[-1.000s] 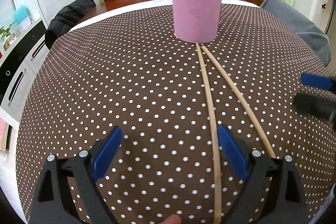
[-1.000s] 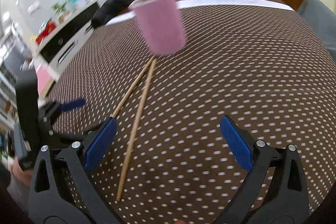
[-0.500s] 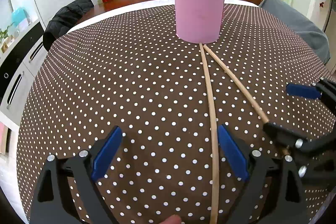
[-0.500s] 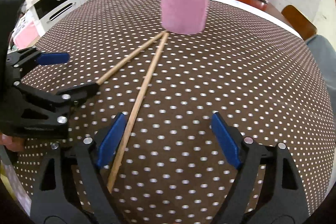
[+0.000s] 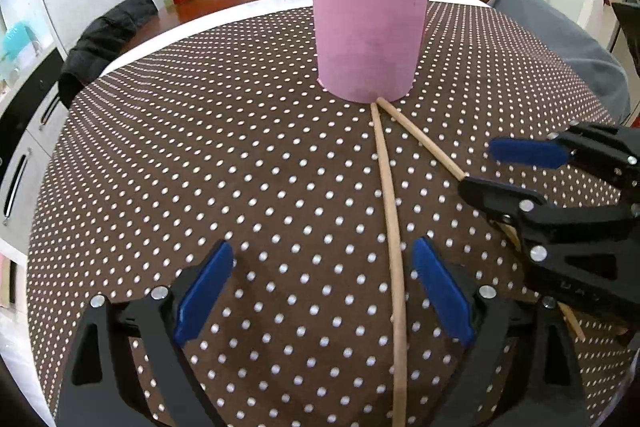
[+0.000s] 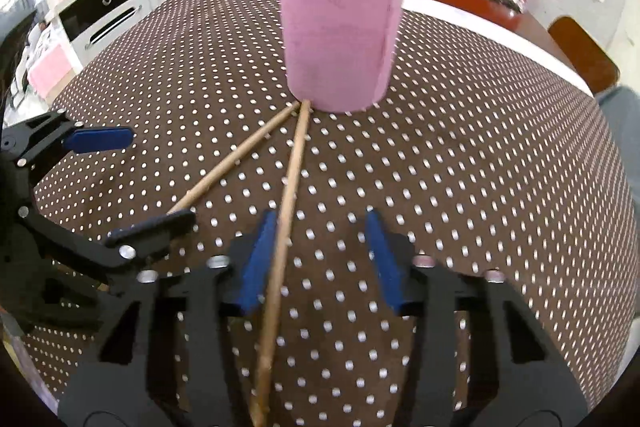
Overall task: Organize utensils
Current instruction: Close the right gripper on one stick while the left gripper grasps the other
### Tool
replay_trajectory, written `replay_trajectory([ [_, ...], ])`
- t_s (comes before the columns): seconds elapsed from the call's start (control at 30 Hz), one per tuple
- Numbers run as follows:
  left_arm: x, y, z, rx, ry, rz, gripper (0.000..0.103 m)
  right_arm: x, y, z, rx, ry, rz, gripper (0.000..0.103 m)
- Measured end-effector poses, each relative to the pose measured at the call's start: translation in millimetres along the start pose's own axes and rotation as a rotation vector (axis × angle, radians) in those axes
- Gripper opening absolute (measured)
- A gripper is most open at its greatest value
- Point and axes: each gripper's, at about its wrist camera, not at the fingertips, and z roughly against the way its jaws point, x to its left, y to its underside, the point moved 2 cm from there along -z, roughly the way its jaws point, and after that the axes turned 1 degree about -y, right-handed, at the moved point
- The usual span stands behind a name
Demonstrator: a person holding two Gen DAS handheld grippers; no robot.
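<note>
Bright even light, fisheye-warped edges, right view slightly motion-blurred.

The tops of the sticks in the pink cup are cut off by the upper picture edge in both views. The near end of the left chopstick is cut off by the lower edge. The right chopstick is partly hidden behind the right hand-held gripper. Whether the closing pads touch that chopstick cannot be told. The desk near edge is hidden.
</note>
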Motion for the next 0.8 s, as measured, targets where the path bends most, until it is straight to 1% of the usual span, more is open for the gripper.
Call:
replay_trajectory([
  [0.03,0.7,-2.5,-1.3,0.003,0.020,0.005,0.079,1.1,-1.3,0.2,0.003,0.005,0.008,0.032],
  [0.1,0.8,-6.6,-3.0,0.003,0.022,-0.004,0.075,-0.2,0.6,1.3,0.018,0.011,0.023,0.030],
  [0.17,0.8,-8.3,-4.5,-0.005,0.023,-0.006,0.075,-5.5,4.7,4.5,0.026,0.019,0.012,0.030],
  [0.23,0.4,-10.8,-6.6,-0.008,0.021,-0.005,0.075,-8.9,6.8,5.6,0.023,0.009,-0.002,0.031],
  [0.33,-2.1,-13.1,-8.9,-0.003,0.019,-0.003,0.075,-7.1,2.0,0.9,0.011,0.007,0.003,0.031],
  [0.37,-3.2,-15.8,-10.3,-0.005,0.023,-0.005,0.074,-6.1,0.0,-0.5,0.013,0.007,0.004,0.031],
  [0.4,-7.6,-14.1,-7.6,-0.011,0.029,-0.013,0.065,-4.3,-2.8,-1.5,0.020,0.010,0.007,0.025],
  [0.43,-10.1,-12.3,-5.1,-0.012,0.034,-0.023,0.048,-2.6,-3.9,-1.4,0.026,0.002,0.010,0.009],
  [0.47,-13.5,-13.4,-2.2,-0.010,0.044,-0.039,0.034,-1.0,-4.0,-0.7,0.031,0.001,0.014,0.007],
  [0.5,-15.7,-12.3,0.1,-0.001,0.046,-0.041,0.006,-0.7,-1.8,1.1,0.033,0.000,0.016,0.006],
  [0.6,-14.1,-7.3,3.4,0.002,0.060,-0.024,0.006,-6.4,7.8,8.6,0.029,-0.050,-0.031,0.006],
  [0.67,-11.1,-3.4,6.3,0.000,0.065,0.007,0.006,-12.3,15.0,16.6,0.003,-0.076,-0.064,0.006],
  [0.8,-4.4,4.3,18.3,-0.035,0.083,0.066,0.005,-22.4,25.6,39.8,-0.076,-0.170,-0.131,0.006],
])
